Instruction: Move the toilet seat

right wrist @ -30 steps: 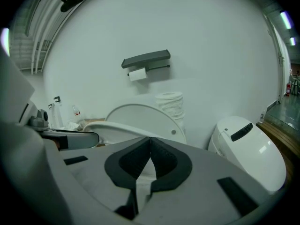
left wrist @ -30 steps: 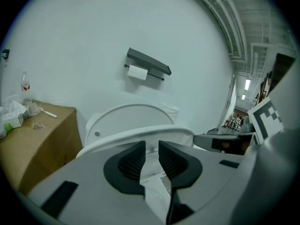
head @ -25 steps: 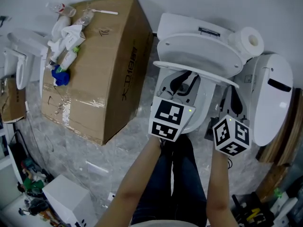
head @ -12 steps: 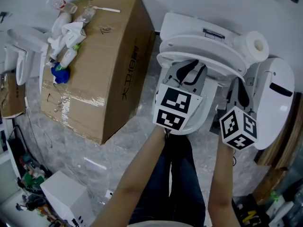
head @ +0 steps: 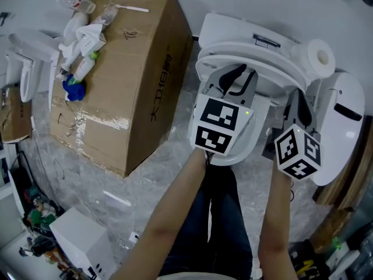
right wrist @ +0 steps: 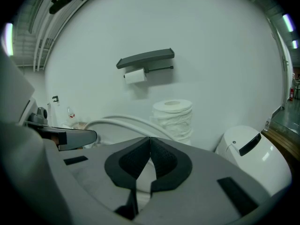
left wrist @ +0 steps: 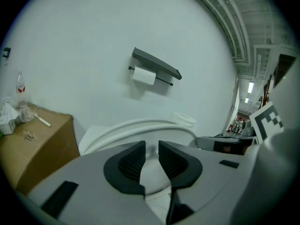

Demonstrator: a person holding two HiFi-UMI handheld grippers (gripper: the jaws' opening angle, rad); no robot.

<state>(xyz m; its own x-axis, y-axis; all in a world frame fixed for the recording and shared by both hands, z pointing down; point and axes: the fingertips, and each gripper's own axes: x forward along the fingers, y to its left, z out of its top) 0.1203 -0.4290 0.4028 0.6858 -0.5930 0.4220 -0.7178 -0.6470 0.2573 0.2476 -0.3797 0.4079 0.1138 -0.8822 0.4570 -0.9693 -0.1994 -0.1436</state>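
Note:
The white toilet seat point(head: 256, 69) stands tipped up over the bowl point(head: 260, 124), close to the tank point(head: 233, 28). My left gripper point(head: 238, 80) reaches under its front edge. In the left gripper view the seat's rim point(left wrist: 140, 124) arcs just past the left gripper point(left wrist: 151, 149), whose pads stand a narrow gap apart with white seat material between them. My right gripper point(head: 296, 101) hovers to the right of the bowl; in the right gripper view the right gripper point(right wrist: 150, 146) has its pads pressed together, holding nothing.
A big cardboard box point(head: 125, 80) with bottles and tissues on top stands left of the toilet. A toilet paper roll point(head: 319, 57) sits at the tank's right, and a white bin point(head: 344, 127) beside it. A wall paper holder point(left wrist: 154, 69) hangs above.
Both grippers have moved away from the person toward the wall. The seat has tipped further up and back with the left gripper.

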